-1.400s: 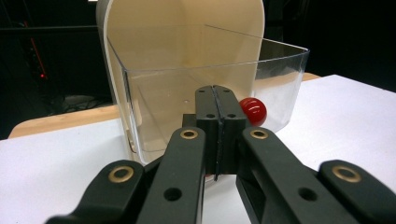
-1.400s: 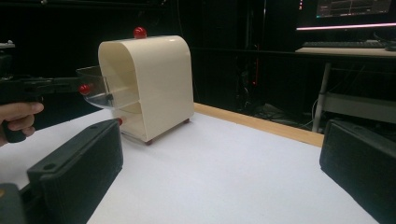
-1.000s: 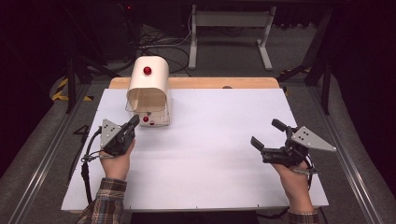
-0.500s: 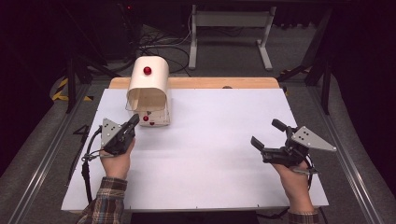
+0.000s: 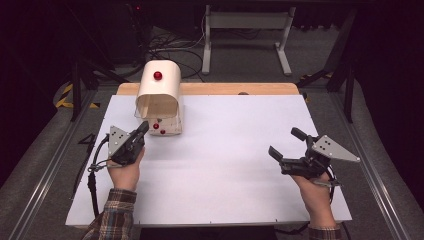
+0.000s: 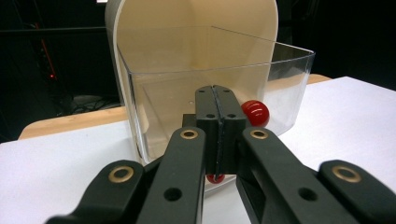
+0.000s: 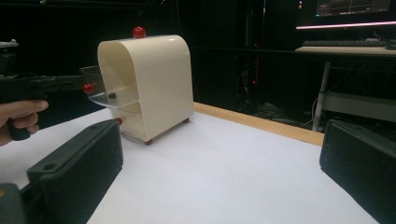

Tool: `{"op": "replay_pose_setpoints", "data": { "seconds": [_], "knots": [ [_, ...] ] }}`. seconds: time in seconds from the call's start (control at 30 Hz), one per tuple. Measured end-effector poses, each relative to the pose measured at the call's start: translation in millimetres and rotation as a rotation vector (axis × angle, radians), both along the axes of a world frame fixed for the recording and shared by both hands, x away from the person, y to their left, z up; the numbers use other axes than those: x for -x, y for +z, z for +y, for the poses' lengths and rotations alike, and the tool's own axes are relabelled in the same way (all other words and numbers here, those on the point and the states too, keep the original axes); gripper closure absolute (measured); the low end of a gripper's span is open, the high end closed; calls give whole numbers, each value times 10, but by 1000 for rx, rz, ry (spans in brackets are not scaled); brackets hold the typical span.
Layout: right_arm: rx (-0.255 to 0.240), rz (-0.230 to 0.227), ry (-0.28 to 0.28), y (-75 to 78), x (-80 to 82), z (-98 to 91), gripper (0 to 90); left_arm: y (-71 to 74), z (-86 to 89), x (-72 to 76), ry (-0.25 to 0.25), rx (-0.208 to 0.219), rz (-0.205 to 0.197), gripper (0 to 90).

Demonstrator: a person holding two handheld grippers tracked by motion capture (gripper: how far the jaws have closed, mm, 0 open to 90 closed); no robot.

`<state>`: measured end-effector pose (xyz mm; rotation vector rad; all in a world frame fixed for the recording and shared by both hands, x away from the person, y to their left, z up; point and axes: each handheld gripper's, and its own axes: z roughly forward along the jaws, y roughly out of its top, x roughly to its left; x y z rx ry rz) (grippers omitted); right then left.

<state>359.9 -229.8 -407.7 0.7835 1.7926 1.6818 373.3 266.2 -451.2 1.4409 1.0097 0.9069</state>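
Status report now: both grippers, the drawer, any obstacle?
Left gripper shut at drawer front. Right gripper open, holding nothing. Drawer pulled out of cabinet. No obstacle seen.

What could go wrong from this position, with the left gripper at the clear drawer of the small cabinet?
1. The left gripper, jaws shut, sits at the front wall of the pulled-out clear drawer. A push or pull here might slide the light cream cabinet across the white table, since nothing steadies it.
2. The right gripper, jaws open, is far from the cabinet and cannot brace it quickly.
3. The jaws may slip off the small red knob.
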Motion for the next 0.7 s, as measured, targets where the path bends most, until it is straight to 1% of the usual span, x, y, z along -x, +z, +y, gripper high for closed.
{"op": "replay_pose_setpoints", "data": {
  "seconds": [0.13, 0.3, 0.7],
  "knots": [
    [-1, 2, 1, -1, -2, -1, 1, 3, 11, -8, 7, 8, 0, 900],
    [6, 0, 3, -2, -3, 1, 1, 5, 14, -17, 9, 7, -1, 900],
    [0, 3, 4, -31, -20, 4, 1, 7, 26, -43, 19, 13, 0, 900]
  ]
}}
